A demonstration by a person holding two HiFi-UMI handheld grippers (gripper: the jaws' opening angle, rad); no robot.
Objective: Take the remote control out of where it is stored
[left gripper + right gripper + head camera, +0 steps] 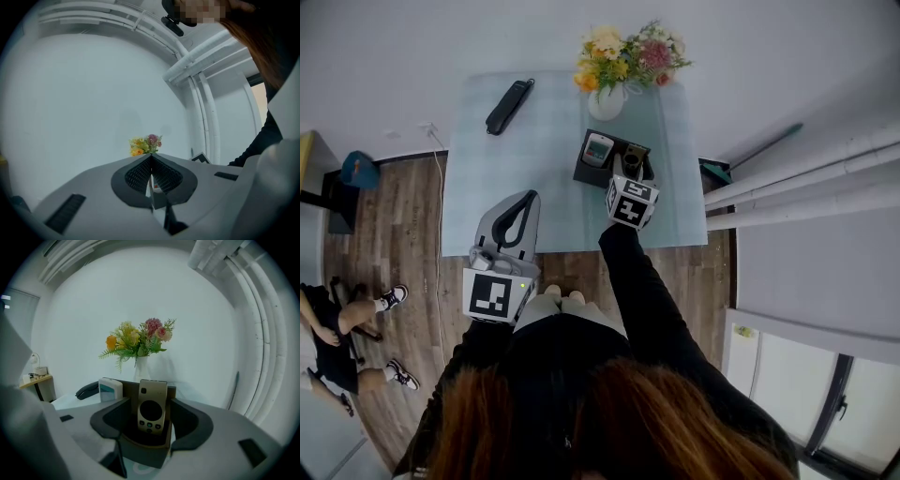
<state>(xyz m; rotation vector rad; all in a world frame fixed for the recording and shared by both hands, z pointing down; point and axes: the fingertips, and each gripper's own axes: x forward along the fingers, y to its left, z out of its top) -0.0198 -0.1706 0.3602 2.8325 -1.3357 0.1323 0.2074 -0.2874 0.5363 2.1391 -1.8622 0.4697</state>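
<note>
The right gripper (151,422) is open, its jaws spread wide on either side of the gold remote control (151,405), and neither pad touches it. The remote control stands upright in a dark holder (140,452) on the pale table (534,169), in the holder's 3 o'clock compartment. A white handset (110,390) fills the compartment at 9 o'clock. In the head view the holder sits toward 2 o'clock of the table's centre. A white vase (141,369) of flowers (138,341) stands just beyond it at the 12 o'clock edge, and a black remote (508,106) lies well apart at 11 o'clock. The left gripper (151,158) is closed with nothing between its jaws. It is held level over the table's 6 o'clock edge, away from the holder.
</note>
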